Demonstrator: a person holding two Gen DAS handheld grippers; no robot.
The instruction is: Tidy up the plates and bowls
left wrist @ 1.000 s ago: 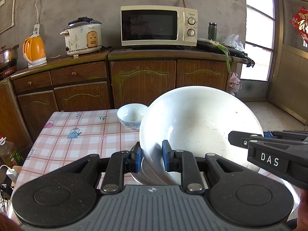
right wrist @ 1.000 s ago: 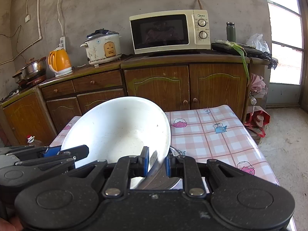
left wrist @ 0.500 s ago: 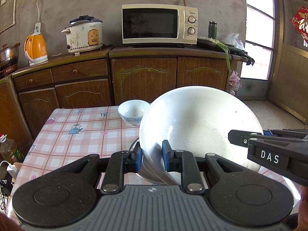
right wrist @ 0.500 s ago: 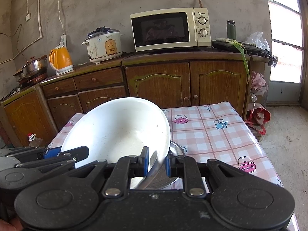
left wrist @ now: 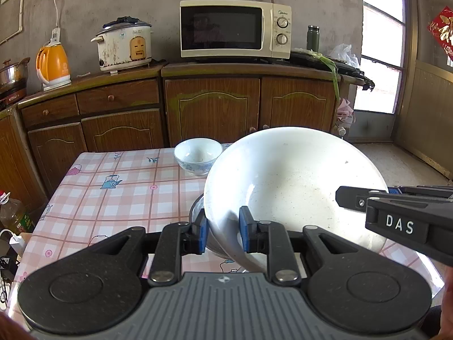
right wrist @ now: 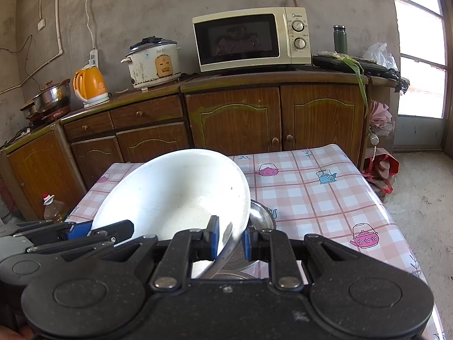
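Both grippers are clamping one large white bowl [left wrist: 294, 187] above the checked tablecloth [left wrist: 113, 198].

Left to right across the counter: an orange kettle [left wrist: 53, 65] carrying a logo too small to read, a white rice cooker [left wrist: 124, 45] with illegible print on its lid rim, a cream microwave [left wrist: 235, 32] whose small brand mark by the dials is reading roughly as "Midea", and a dark green flask [left wrist: 312, 37]. On the table, a small white-and-blue bowl [left wrist: 198, 154] is sitting just left of the big bowl. The left gripper [left wrist: 220, 233] is pinching the large bowl's near-left rim, jaws nearly closed on it. The right gripper [right wrist: 230, 239] is gripping the opposite rim likewise, its arm showing the white letters "DAS" in the left view. The bowl is tilting, held clear over a metal dish [right wrist: 262, 212] beneath it.
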